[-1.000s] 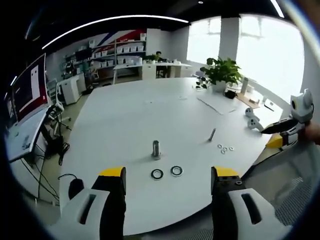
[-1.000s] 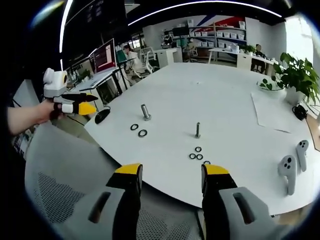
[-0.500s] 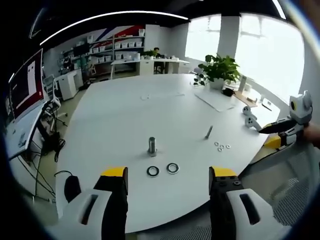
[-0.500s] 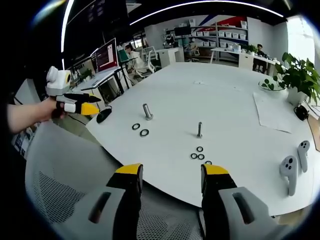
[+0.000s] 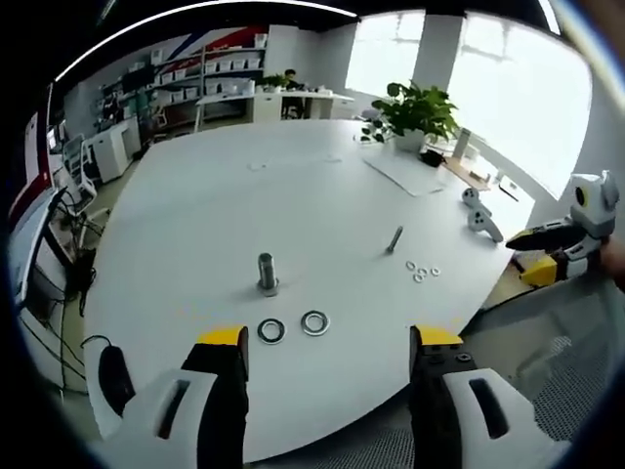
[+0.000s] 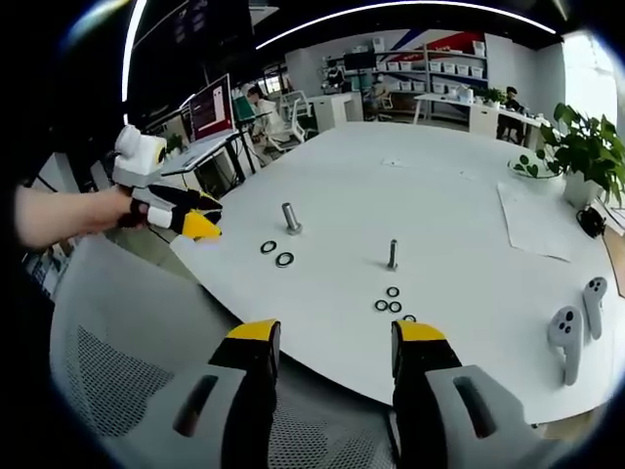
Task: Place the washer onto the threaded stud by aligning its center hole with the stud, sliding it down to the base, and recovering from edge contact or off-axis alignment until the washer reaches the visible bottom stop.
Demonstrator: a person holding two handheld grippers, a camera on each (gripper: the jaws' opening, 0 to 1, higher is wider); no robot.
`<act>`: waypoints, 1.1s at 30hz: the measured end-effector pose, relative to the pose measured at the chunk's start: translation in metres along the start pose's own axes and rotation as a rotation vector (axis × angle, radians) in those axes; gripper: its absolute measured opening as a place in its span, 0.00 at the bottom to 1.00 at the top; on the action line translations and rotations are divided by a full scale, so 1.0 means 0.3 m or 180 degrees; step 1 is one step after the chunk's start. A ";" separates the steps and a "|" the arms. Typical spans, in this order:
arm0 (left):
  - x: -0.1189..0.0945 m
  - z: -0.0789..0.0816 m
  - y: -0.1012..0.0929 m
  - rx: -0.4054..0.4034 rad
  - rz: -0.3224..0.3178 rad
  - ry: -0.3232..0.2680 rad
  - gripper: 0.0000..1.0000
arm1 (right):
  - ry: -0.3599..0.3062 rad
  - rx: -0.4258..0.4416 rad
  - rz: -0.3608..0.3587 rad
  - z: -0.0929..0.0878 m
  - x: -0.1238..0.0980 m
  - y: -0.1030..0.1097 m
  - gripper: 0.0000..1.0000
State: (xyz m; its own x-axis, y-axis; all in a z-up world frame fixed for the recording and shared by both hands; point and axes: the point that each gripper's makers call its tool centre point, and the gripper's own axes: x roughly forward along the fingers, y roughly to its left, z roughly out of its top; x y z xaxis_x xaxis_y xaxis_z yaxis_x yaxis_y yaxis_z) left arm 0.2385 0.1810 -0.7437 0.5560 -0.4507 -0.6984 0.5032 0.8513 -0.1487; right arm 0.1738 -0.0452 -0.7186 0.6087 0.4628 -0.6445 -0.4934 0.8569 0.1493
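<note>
Approach step, nothing gripped: left gripper [image 5: 327, 342] and right gripper [image 6: 327, 332] both gape empty above the white round table [image 5: 293, 195], two dark ring washers [image 5: 293, 326] lying just beside the upright steel threaded stud [image 5: 266, 272]; next, pinch one washer.

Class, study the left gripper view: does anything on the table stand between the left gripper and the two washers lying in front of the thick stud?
Nothing visible does. The left gripper, its jaws apart and holding nothing, faces the two washers across bare white table. The thick stud stands just beyond them, also with no object between.
</note>
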 end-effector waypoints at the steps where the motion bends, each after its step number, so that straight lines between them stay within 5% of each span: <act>1: 0.013 -0.005 0.004 0.0041 0.0008 0.0046 0.60 | -0.0022 -0.0005 0.0010 0.004 -0.001 0.002 0.48; 8: 0.077 -0.027 0.048 0.0115 0.0031 0.0295 0.49 | -0.0057 -0.0034 0.0012 0.012 -0.003 0.003 0.48; 13: 0.125 -0.049 0.065 0.0008 -0.0033 0.0473 0.53 | -0.0057 -0.0036 0.0023 0.011 -0.002 0.005 0.48; 21: 0.188 -0.105 0.129 0.0275 0.0032 0.0872 0.48 | -0.0081 -0.0038 0.0033 0.017 -0.004 0.007 0.47; 33: 0.258 -0.123 0.198 0.0337 0.0053 0.1151 0.42 | -0.0070 -0.0043 0.0058 0.013 -0.003 0.011 0.47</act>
State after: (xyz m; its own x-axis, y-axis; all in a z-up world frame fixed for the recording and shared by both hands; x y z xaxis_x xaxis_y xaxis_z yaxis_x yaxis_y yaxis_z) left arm 0.2869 0.2067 -0.8324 0.3046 -0.2968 -0.9051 0.5723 0.8166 -0.0752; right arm 0.1741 -0.0420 -0.7146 0.6128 0.4834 -0.6252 -0.5128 0.8452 0.1508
